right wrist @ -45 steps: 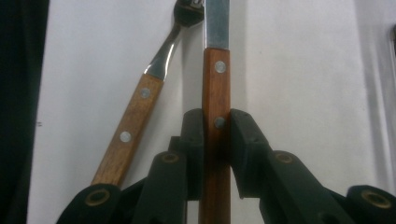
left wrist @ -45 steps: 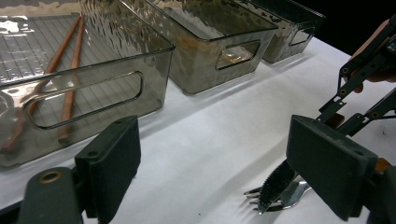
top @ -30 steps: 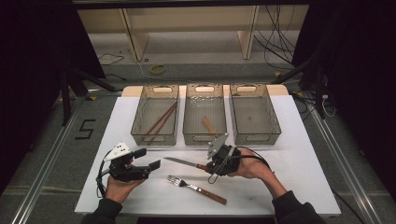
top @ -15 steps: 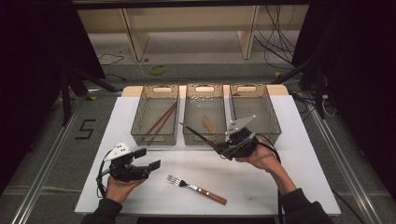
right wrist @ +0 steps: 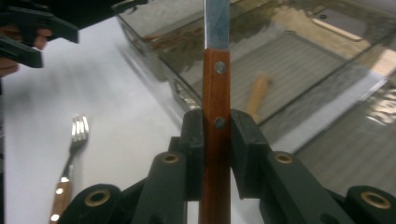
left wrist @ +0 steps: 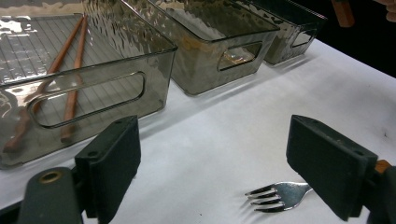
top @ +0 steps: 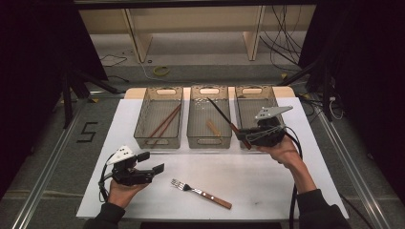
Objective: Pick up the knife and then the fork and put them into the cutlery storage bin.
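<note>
A: In the high view, where is the knife?

B: Right of centre. The right tool is clamped on its wooden handle, and the blade slants up and left over the middle bin. That tool sits at the near left corner of the right bin.

A: And the left tool?

B: Lower left, its jaws apart with nothing between them, over bare white surface. The fork lies just right of it, near the bottom edge of the surface, tines toward the upper left.

A: Open room?

B: A wide bare strip runs between the bins' near walls and the fork.

A: The left gripper view?

B: The left tool has its jaws wide apart at the bottom of the frame. The fork tines show at lower right, close to the right jaw. The left bin with chopsticks fills the upper left; white surface lies open in the middle.

A: The right gripper view?

B: The right tool grips the knife handle, upright at centre, over the rim of a bin. The fork lies at lower left, and the left tool sits at upper left.
</note>
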`<action>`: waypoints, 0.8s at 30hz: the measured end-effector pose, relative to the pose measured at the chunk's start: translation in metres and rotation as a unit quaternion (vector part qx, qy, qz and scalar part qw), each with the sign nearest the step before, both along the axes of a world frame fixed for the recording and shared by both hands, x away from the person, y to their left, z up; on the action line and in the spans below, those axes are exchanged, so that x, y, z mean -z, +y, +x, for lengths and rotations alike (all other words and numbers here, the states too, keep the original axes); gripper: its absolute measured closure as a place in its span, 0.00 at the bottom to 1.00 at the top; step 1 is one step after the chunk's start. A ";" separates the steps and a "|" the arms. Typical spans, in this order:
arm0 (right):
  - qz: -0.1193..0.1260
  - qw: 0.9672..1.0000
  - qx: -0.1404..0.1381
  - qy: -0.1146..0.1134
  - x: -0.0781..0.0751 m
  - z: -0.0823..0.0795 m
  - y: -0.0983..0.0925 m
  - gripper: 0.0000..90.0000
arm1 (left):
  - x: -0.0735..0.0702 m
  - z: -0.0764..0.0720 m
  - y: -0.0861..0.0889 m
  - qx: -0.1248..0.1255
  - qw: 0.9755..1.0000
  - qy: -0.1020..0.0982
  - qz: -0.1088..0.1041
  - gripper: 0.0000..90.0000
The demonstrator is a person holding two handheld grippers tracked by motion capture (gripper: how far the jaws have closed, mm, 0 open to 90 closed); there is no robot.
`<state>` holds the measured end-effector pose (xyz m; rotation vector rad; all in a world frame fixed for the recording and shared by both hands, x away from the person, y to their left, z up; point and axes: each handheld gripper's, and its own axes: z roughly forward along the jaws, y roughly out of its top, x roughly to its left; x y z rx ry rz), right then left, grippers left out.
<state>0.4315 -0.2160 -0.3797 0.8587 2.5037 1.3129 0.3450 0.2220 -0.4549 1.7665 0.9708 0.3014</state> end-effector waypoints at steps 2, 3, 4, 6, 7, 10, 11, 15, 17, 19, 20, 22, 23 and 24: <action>0.000 1.000 0.010 -0.002 -0.002 0.001 -0.005 0.86 | 0.000 0.000 0.000 0.000 1.000 0.000 0.000 0.19; 0.003 1.000 0.016 -0.003 -0.003 0.002 -0.007 0.86 | 0.000 0.000 0.000 0.000 1.000 0.000 0.000 0.19; 0.004 1.000 0.021 -0.004 -0.004 0.003 -0.010 0.86 | 0.000 0.000 0.000 0.000 1.000 0.000 0.001 0.19; 0.005 0.999 0.032 -0.008 -0.005 0.005 -0.015 0.86 | 0.000 0.000 0.000 0.000 1.000 0.000 0.001 0.19; 0.006 0.999 0.039 -0.007 -0.006 0.006 -0.018 0.86 | 0.000 0.000 0.000 0.000 1.000 0.000 0.001 0.19; 0.009 0.998 0.057 -0.008 -0.008 0.010 -0.024 0.86 | 0.000 0.000 0.000 0.000 1.000 0.000 0.001 0.19; 0.009 0.998 0.060 -0.008 -0.008 0.011 -0.026 0.86 | 0.000 0.000 0.000 0.000 1.000 0.000 0.000 0.19; 0.009 0.997 0.078 -0.009 -0.010 0.016 -0.032 0.86 | 0.000 0.000 0.000 0.001 1.000 0.000 0.001 0.19; 0.009 0.996 0.087 -0.009 -0.011 0.019 -0.035 0.86 | 0.000 0.000 0.000 0.000 1.000 -0.001 0.001 0.19; 0.007 0.995 0.096 -0.009 -0.013 0.021 -0.038 0.86 | 0.000 0.000 0.000 0.000 1.000 -0.001 0.001 0.19; 0.006 0.995 0.100 -0.008 -0.014 0.023 -0.039 0.86 | 0.000 0.000 0.000 0.000 1.000 -0.001 0.000 0.19; 0.002 0.994 0.108 -0.011 -0.016 0.026 -0.042 0.86 | 0.000 0.000 0.000 0.000 1.000 -0.002 0.000 0.19; 0.001 0.993 0.115 -0.011 -0.017 0.027 -0.043 0.86 | 0.000 0.000 0.000 0.000 1.000 -0.002 0.000 0.19; -0.003 0.993 0.120 -0.011 -0.017 0.029 -0.044 0.86 | 0.000 0.000 0.000 0.000 1.000 -0.002 0.000 0.19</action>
